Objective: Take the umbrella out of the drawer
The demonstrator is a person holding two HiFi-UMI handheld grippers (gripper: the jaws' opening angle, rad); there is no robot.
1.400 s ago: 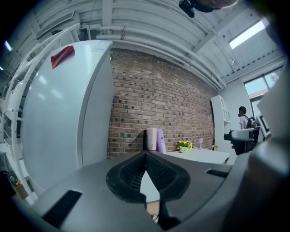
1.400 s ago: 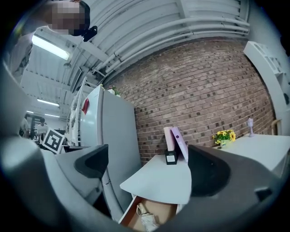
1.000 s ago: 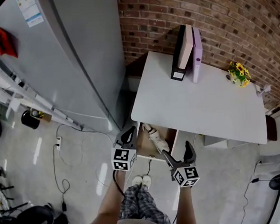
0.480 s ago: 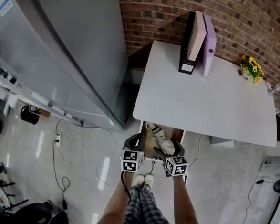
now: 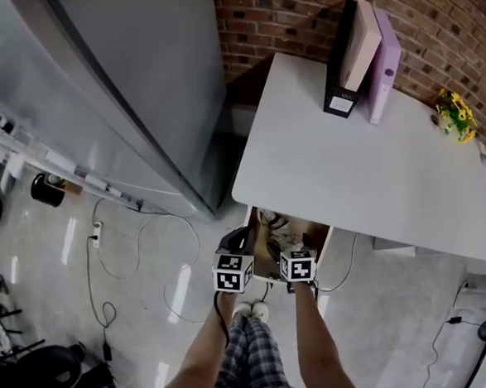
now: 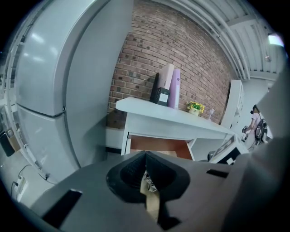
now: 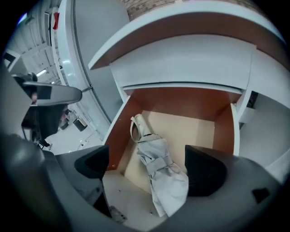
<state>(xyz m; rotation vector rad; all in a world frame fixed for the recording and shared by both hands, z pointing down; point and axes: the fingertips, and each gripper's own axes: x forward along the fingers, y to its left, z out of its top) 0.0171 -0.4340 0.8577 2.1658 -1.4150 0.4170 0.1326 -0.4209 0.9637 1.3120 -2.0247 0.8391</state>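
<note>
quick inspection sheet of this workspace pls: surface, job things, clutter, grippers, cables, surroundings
surface: white desk, top mostly bare
job's things: drawer pulled open; folded grey umbrella lies inside, nearer its left wall
clutter: binders upright at the desk's back edge; yellow flowers at the far right corner
grippers: left gripper jaws together, holding nothing; right gripper jaws apart, umbrella showing between them, not gripped
cables: white cable looped on the floor beside the fridge
surroundings: grey fridge left of the desk, brick wall behind, glossy floor
</note>
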